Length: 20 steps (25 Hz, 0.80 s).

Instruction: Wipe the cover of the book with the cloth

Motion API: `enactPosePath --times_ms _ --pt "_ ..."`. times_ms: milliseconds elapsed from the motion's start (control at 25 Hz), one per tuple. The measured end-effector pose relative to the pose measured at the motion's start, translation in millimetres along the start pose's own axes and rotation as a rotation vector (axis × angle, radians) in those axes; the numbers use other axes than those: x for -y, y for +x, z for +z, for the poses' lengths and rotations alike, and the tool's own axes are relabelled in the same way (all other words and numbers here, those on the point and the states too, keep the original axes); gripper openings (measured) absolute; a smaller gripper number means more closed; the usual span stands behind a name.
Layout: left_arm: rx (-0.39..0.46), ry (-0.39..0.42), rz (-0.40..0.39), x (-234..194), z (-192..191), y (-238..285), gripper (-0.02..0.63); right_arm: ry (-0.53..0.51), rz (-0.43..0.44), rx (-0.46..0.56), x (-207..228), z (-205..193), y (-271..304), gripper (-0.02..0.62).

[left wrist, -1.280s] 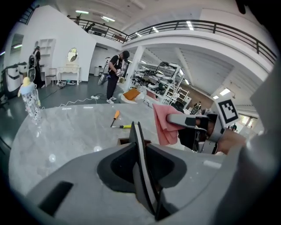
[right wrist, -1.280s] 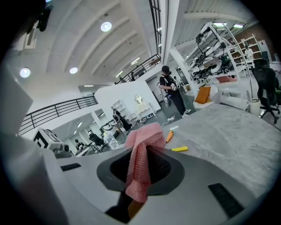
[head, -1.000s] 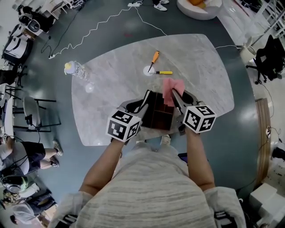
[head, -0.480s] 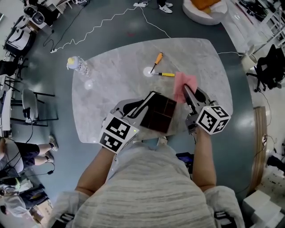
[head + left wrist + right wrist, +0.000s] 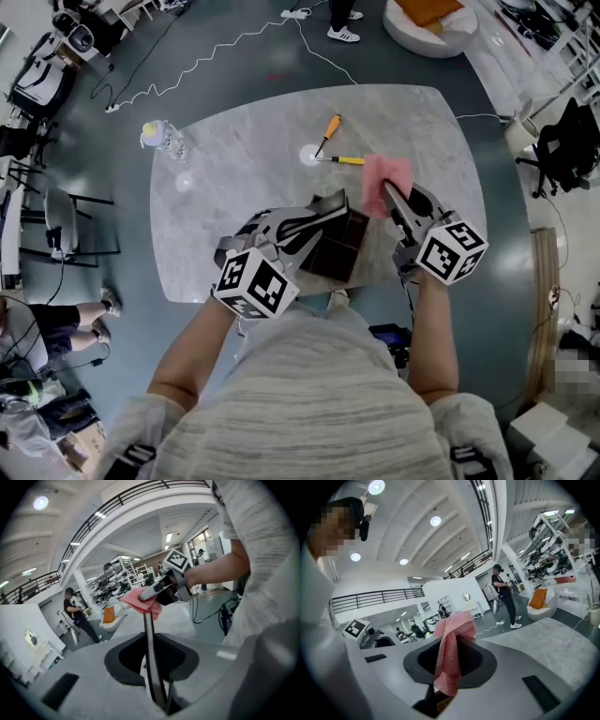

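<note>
Probably book (image 5: 150, 644) edge-on between left fingers (image 5: 89, 681).

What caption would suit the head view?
Over a marble table, left gripper holds a dark book; right gripper clamps a pink cloth.

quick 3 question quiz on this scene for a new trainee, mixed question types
1. True or false: the right gripper holds the pink cloth.
2. What is clamped in the left gripper? A) a cup B) the book C) a plate
3. Next to the orange-handled tool on the table lies a second tool. What colour is its handle?

Key: 1 true; 2 B; 3 yellow.
</note>
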State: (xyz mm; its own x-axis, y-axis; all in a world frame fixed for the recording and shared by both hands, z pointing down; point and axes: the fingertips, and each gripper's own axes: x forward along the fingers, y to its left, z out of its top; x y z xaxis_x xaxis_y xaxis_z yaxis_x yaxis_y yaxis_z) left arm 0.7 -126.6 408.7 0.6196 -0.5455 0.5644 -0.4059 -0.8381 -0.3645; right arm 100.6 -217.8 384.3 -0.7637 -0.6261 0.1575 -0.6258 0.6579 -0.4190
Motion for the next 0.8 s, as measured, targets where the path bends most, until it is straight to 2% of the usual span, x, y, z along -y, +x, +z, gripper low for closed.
enactPosePath --times_ms 160,280,480,640,800 --pt "0.030 0.145 -0.137 29.0 0.6 -1.3 0.073 -0.042 0.182 -0.130 -20.1 -10.1 8.7 0.052" --pt "0.044 0.238 -0.219 46.9 -1.5 -4.7 0.072 -0.102 0.345 -0.280 -43.2 -20.7 12.4 0.054" --pt "0.039 0.310 -0.243 61.4 -5.3 -7.1 0.072 -0.224 0.598 -0.601 -91.2 -55.6 15.9 0.053" --pt "0.035 0.292 -0.245 67.4 -10.6 -9.8 0.073 -0.276 0.690 -0.796 -108.1 -100.7 20.1 0.052" --pt "0.034 0.269 -0.269 74.4 -14.0 -11.8 0.072 -0.283 0.678 -0.864 -102.3 -130.7 34.7 0.052"
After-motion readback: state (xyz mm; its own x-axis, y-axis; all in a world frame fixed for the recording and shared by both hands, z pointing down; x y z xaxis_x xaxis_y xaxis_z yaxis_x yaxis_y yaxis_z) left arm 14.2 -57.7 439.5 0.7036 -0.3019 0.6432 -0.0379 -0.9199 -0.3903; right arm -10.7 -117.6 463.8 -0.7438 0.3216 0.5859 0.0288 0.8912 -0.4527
